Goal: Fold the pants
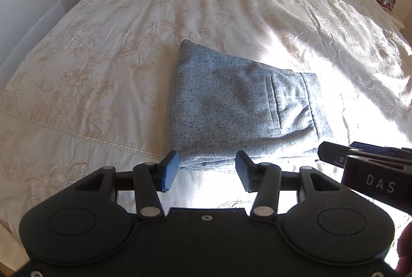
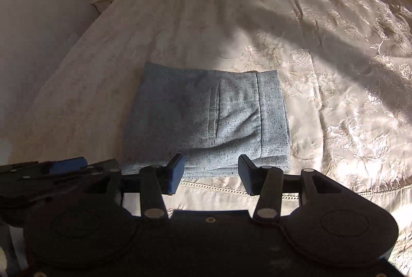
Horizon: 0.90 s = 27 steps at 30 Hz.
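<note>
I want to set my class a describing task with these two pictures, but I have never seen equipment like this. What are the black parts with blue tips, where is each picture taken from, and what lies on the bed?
No robot arm here: a person holds one pair of tongs in each hand, each carrying a wide-angle camera looking along its two fingers. One picture comes from the left tongs, the other from the right tongs; each also shows its partner at the edge. The blue pieces are the gripping pads. On the cream floral bedspread lie folded grey-blue pants, a pocket seam showing on top. Both tongs stand open and hold nothing. Bedside tables with small items stand behind.
</note>
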Each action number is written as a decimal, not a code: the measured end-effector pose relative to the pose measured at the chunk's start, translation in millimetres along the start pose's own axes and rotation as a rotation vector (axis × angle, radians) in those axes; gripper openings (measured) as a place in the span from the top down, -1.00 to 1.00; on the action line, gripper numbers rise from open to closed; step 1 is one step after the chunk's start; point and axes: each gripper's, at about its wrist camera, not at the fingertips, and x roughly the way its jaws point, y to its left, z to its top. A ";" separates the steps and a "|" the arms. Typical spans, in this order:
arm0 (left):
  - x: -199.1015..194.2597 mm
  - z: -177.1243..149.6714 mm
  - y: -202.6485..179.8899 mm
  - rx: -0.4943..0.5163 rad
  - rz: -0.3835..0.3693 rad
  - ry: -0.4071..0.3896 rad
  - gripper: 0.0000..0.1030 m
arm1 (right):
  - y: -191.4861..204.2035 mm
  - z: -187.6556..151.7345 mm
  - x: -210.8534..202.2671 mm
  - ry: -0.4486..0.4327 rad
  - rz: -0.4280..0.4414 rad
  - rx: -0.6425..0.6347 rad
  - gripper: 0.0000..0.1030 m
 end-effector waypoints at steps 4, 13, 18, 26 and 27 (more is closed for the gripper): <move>-26.7 -3.4 -10.9 0.005 0.029 -0.086 -0.47 | 3.8 -2.5 -28.7 -0.077 -0.092 -0.066 0.03; -58.0 -9.0 -25.5 -0.010 0.063 -0.057 -0.62 | -3.5 -2.9 -61.3 -0.067 -0.104 -0.079 -0.07; -69.4 -18.7 -25.1 -0.040 0.059 -0.042 -0.61 | -6.6 -8.5 -71.2 -0.036 -0.058 -0.053 -0.07; -83.2 -28.4 -23.7 -0.046 0.059 -0.055 -0.61 | -8.8 -16.6 -77.6 0.014 -0.054 -0.005 -0.07; -84.3 -28.9 -23.8 -0.047 0.062 -0.056 -0.61 | -9.1 -17.6 -77.8 0.020 -0.060 -0.001 -0.07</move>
